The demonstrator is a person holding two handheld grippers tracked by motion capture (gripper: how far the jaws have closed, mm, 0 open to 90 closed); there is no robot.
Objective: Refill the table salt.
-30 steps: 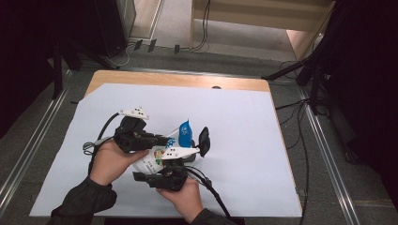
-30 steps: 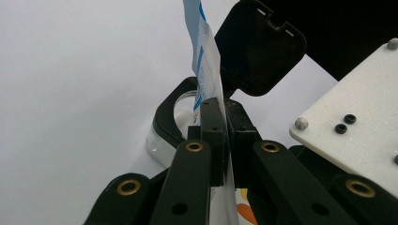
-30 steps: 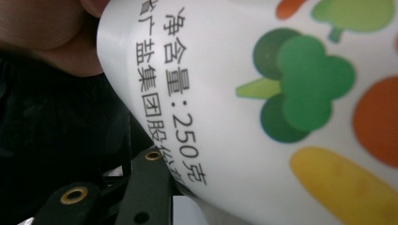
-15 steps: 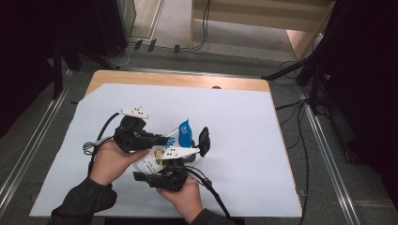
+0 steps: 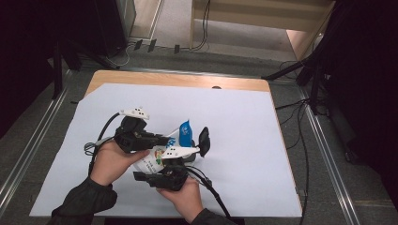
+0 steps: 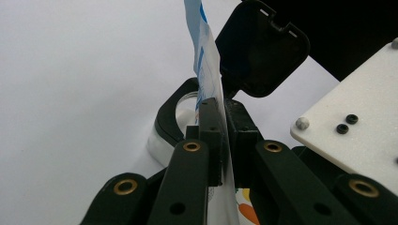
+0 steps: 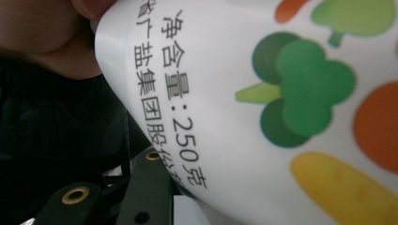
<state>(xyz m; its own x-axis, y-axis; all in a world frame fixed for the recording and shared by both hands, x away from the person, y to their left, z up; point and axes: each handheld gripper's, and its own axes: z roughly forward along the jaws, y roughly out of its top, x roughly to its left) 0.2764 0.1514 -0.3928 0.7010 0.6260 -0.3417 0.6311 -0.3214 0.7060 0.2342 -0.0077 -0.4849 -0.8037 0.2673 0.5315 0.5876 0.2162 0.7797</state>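
A white salt bag printed with vegetables, blue at its top, is held up over the white sheet. My left gripper is shut on the bag's thin upper edge, its jaws pinching the film. Just behind stands a clear jar with a black collar and its black flip lid raised. My right gripper sits under the bag's lower part. In the right gripper view the printed bag covers the pads, with only the black linkage showing.
A white sheet covers most of the wooden table. Cables trail from both grippers across the sheet. Metal rails run along both sides of the table, and dark stands and floor cables lie beyond.
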